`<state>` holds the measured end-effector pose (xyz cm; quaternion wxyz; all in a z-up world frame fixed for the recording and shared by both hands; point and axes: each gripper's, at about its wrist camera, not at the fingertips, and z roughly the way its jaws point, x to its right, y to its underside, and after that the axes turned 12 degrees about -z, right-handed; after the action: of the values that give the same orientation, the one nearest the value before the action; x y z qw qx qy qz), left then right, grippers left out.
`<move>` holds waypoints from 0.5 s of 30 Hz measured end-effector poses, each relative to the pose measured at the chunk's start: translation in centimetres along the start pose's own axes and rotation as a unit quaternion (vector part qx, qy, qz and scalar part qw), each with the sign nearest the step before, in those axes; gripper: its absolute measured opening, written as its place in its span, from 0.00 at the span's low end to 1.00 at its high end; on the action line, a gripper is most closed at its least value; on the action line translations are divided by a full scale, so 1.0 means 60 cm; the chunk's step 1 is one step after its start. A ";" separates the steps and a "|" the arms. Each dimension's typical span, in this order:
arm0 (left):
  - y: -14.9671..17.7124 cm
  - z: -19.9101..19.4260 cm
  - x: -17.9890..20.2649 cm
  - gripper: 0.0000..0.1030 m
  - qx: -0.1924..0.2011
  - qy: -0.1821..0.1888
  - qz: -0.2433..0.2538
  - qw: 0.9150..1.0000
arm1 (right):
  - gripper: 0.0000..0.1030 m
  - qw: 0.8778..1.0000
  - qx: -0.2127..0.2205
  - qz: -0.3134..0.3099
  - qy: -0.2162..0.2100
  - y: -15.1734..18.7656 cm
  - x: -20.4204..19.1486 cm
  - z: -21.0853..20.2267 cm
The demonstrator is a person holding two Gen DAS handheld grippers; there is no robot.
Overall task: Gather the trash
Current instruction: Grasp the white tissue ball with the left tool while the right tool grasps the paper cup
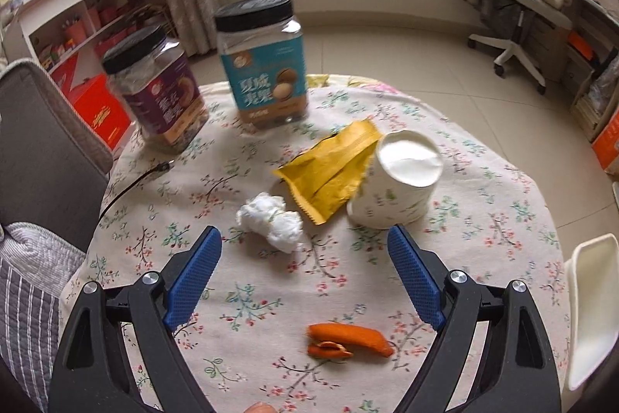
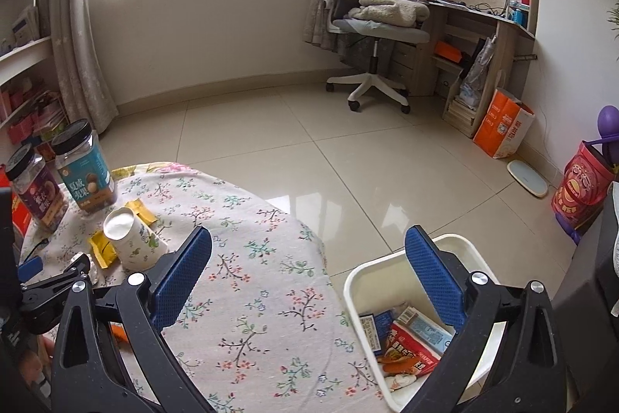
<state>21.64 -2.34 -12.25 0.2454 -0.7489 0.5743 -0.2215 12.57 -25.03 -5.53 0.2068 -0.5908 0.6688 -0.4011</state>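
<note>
Left gripper [image 1: 304,234] is hovering with jaws spread wide, holding nothing, low centre of frame. Still lying on the tablecloth [image 1: 483,204]: crumpled tissue [image 1: 271,221] just ahead, yellow wrapper [image 1: 329,169] touching the tipped paper cup [image 1: 398,180], orange peel [image 1: 348,339] beneath. Right gripper [image 2: 308,246], likewise released, is hanging over the white bin [image 2: 359,281], lower right, already containing wrappers. Judgement: collection partly done.

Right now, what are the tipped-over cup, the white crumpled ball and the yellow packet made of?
The cup looks like matte paper: thin rolled rim, printed leaves. The crumpled ball seems soft tissue, with fluffy creases and no shine. The yellow packet is probably plastic or foil film: zigzag sealed edge, sharp folds, though the finish looks fairly dull.
</note>
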 end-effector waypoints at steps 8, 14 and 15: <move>-0.051 0.103 -0.088 0.83 -0.078 0.018 -0.165 0.983 | 0.93 0.999 -0.008 -0.010 -0.043 -0.011 -0.058 0.033; -0.038 0.165 -0.089 0.69 -0.131 0.039 -0.219 0.966 | 0.93 0.997 -0.010 -0.041 -0.066 -0.012 -0.095 0.059; -0.032 0.171 -0.087 0.60 -0.132 0.037 -0.212 0.968 | 0.93 0.996 -0.010 -0.048 -0.071 -0.011 -0.103 0.063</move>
<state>28.13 4.28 -19.34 0.0703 -0.8708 0.4349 -0.2183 17.18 -20.23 -8.46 0.2284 -0.6511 0.6274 -0.3611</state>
